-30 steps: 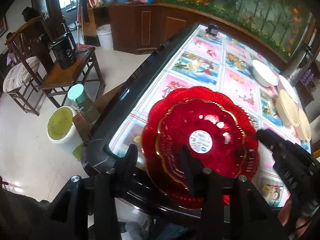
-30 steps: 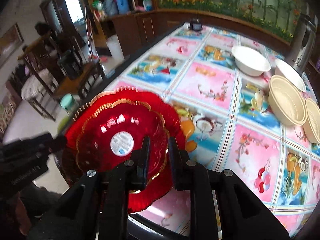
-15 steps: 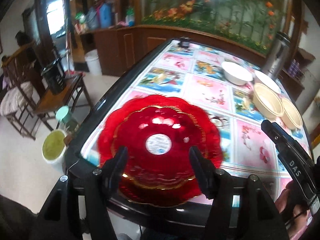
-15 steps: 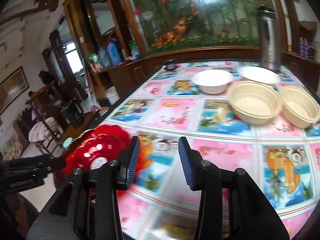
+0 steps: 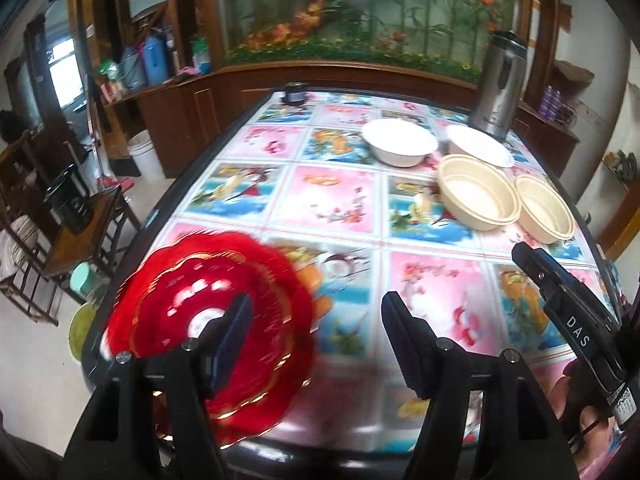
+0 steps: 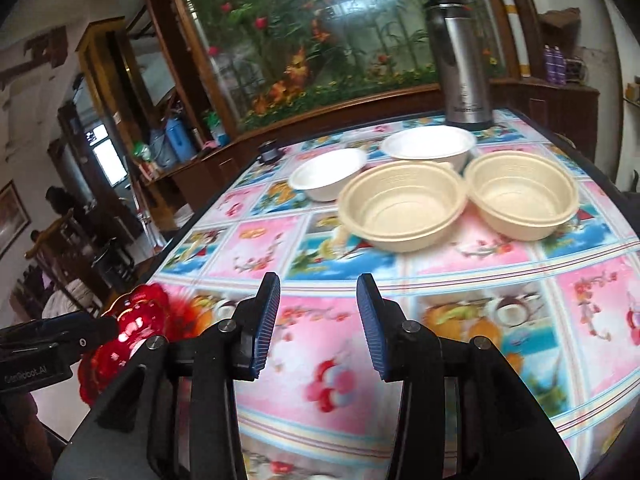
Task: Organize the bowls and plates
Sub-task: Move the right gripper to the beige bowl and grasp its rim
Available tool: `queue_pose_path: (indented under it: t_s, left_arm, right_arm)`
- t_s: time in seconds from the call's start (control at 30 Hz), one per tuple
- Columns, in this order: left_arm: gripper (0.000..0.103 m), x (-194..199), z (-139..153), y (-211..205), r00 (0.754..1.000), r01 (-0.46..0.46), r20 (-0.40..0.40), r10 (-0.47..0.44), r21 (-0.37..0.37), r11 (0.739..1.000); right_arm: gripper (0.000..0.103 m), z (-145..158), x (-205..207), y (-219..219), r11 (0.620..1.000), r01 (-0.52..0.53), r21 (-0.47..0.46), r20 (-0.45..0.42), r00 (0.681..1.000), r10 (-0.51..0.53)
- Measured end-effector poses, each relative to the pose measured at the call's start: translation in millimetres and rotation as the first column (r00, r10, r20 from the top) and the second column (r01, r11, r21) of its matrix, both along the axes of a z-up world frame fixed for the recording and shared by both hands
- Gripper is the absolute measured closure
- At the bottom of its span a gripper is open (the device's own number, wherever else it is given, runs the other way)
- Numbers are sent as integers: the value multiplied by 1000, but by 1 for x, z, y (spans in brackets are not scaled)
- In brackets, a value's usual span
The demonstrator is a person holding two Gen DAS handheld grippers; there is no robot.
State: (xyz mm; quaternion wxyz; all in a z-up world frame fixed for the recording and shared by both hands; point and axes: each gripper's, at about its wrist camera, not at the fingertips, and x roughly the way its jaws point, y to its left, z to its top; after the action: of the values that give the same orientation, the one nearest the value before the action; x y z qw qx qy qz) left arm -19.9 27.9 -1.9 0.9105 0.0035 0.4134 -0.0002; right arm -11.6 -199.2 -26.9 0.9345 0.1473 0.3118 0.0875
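Note:
Two stacked red scalloped plates (image 5: pixel 208 312) lie at the table's near left corner, partly behind my left finger. My left gripper (image 5: pixel 316 328) hangs over the tablecloth just right of them; its jaws are opening with nothing between them. My right gripper (image 6: pixel 318 304) is open and empty, facing the bowls. Ahead stand two beige bowls (image 6: pixel 404 208) (image 6: pixel 524 200) side by side, with two white bowls (image 6: pixel 328 174) (image 6: pixel 428 146) behind them. The right wrist view shows the red plates (image 6: pixel 132 320) at far left, beside the left gripper's body (image 6: pixel 60 336).
A steel thermos (image 6: pixel 460 72) stands at the table's far right, and a small dark jar (image 5: pixel 295 94) at the far edge. Left of the table (image 5: pixel 344 200) are a wooden side table (image 5: pixel 84 224), chairs and buckets on the floor. A hand holds the right gripper (image 5: pixel 560 304).
Both grippers have let go of the red plates and opened. Both have swung right, away from the plates and towards the bowls. The plates now rest on the table corner.

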Motion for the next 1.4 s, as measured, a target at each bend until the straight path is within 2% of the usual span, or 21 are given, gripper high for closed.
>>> queue_pose_path:
  t_s: [0.17, 0.37, 0.57, 0.63, 0.73, 0.9, 1.13, 1.33, 1.4]
  left_arm:
    - [36, 26, -5, -33, 998, 51, -37, -52, -13, 999]
    - [36, 45, -24, -62, 990, 96, -100, -98, -15, 995]
    - [36, 79, -38, -75, 977, 102, -182, -113, -66, 993]
    - [36, 98, -36, -78, 976, 85, -192, -106, -114, 990]
    - [36, 122, -36, -82, 976, 50, -202, -76, -132, 990]
    - [36, 158, -38, -88, 968, 0, -245, -53, -211, 977]
    - [36, 192, -47, -94, 954, -49, -299, -14, -205, 978]
    - [36, 206, -53, -99, 945, -60, -328, -18, -224, 973]
    - [36, 210, -55, -100, 941, -65, -338, -25, -252, 966]
  right_arm:
    - [63, -2, 10, -38, 998, 52, 35, -29, 998, -51]
    - [63, -7, 19, -81, 988, 131, 77, -48, 991, -128]
    - [63, -26, 30, -114, 963, 174, 206, -128, 980, -150]
    - [63, -30, 37, -119, 949, 171, 263, -152, 979, -135]
    - [63, -32, 49, -121, 934, 164, 318, -181, 977, -110]
    - [63, -34, 70, -119, 910, 163, 380, -204, 975, -90]
    - [63, -46, 95, -124, 869, 208, 448, -281, 956, -84]
    - [63, -52, 108, -126, 849, 225, 478, -312, 947, -75]
    - [63, -53, 112, -126, 845, 228, 484, -319, 945, -72]
